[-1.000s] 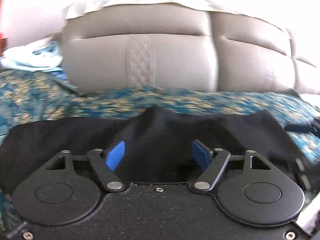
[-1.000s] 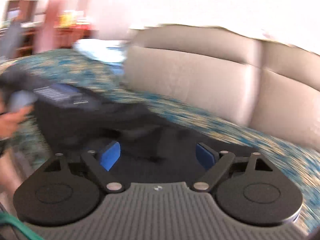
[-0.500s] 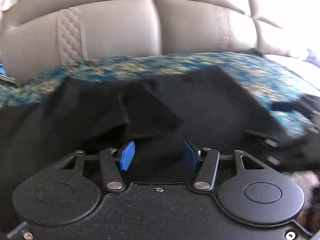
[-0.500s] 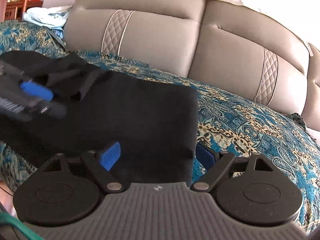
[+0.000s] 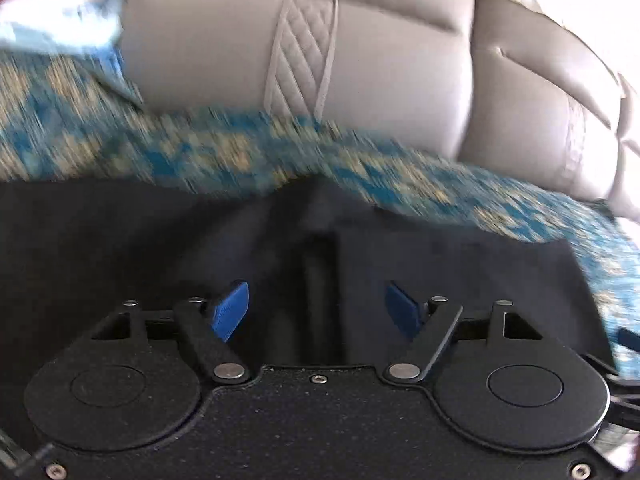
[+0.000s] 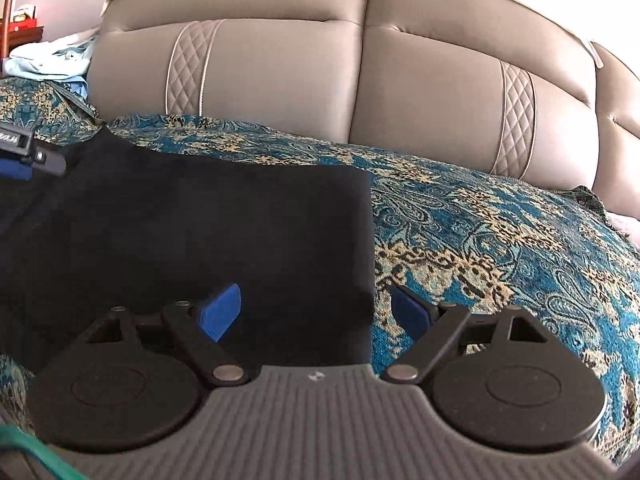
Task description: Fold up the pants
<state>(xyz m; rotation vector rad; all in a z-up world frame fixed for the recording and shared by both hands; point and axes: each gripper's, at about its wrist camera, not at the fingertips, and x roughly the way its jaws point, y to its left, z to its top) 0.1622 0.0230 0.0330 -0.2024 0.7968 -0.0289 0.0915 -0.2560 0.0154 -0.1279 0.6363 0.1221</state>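
the black pants (image 6: pixel 192 240) are lying spread on the patterned teal bedspread (image 6: pixel 500 240) in front of the padded beige headboard (image 6: pixel 280 68). in the right wrist view they are lying flatter than half a second ago, with a straight right-hand edge and a squared far corner, and the bunched folds that were showing near the left gripper are no longer rising there. in the left wrist view the cloth is still holding a raised ridge (image 5: pixel 316 248) running away from the camera, and the picture is smearing, so that gripper is moving.

the left gripper (image 5: pixel 316 312) is now standing wider apart than half a second ago, with the ridge lying between the blue pads (image 5: pixel 232 312) but not pinched. the right gripper (image 6: pixel 316 312) is also standing apart, straddling the right-hand edge of the pants, one pad over cloth and the other over bedspread, much as before.

judging from this, a fold or a smoothing pass has just been laid down and let go, and neither side is gripping cloth. the ridge probably needs flattening or taking up before the next fold. a pale blue cloth (image 6: pixel 52 60) is lying at the far left by the headboard.
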